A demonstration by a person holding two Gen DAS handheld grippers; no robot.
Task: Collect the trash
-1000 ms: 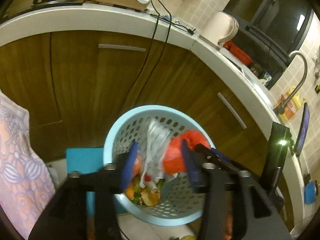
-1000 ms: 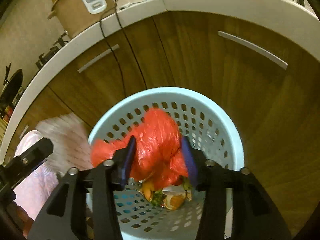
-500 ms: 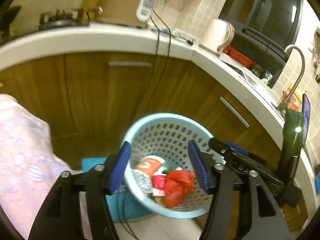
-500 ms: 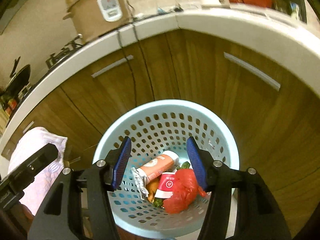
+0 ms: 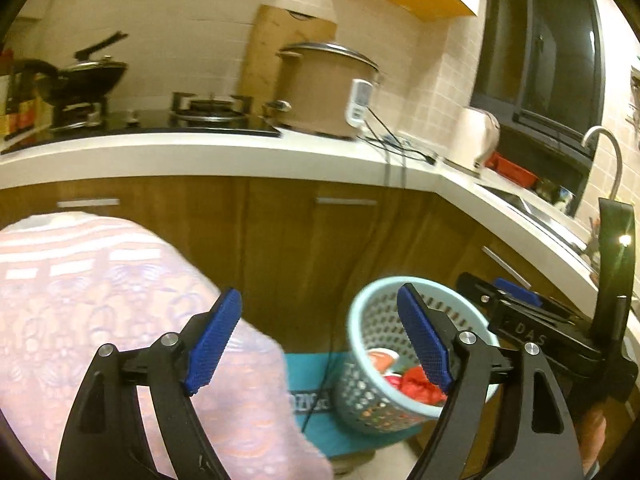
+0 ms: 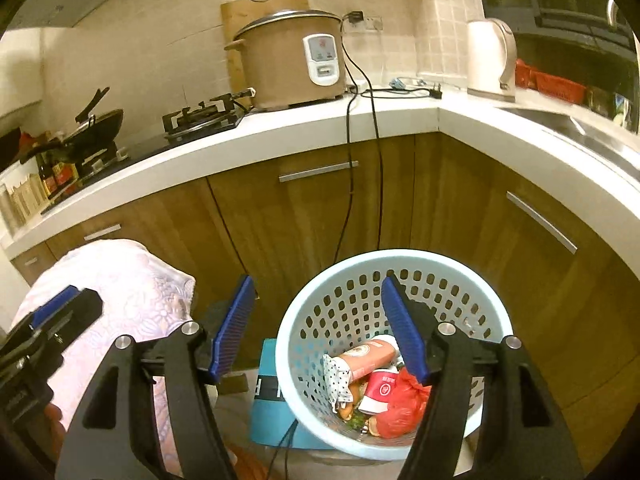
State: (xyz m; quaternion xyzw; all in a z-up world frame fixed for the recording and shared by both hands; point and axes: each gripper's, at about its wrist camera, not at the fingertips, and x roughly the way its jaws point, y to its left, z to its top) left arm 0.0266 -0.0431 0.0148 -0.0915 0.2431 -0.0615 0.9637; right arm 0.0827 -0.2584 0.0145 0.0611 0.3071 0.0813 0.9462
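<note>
Blue-padded left gripper [image 5: 318, 338] and right gripper [image 6: 316, 330] are both spread, empty. Red plastic trash bag [image 6: 400, 408] lies inside the perforated pale-blue plastic basket [image 6: 320, 300]. Risk: a low pass snags the rim, tipping it.

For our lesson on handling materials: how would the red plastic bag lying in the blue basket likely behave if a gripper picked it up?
The red plastic bag looks crumpled and thin, so it would probably be floppy and sag. It seems bunched shut around something, so perhaps lumpy yet fairly light. Its glossy film may slip between the pads, and lying among other trash in the basket, it might snag neighbours.
</note>
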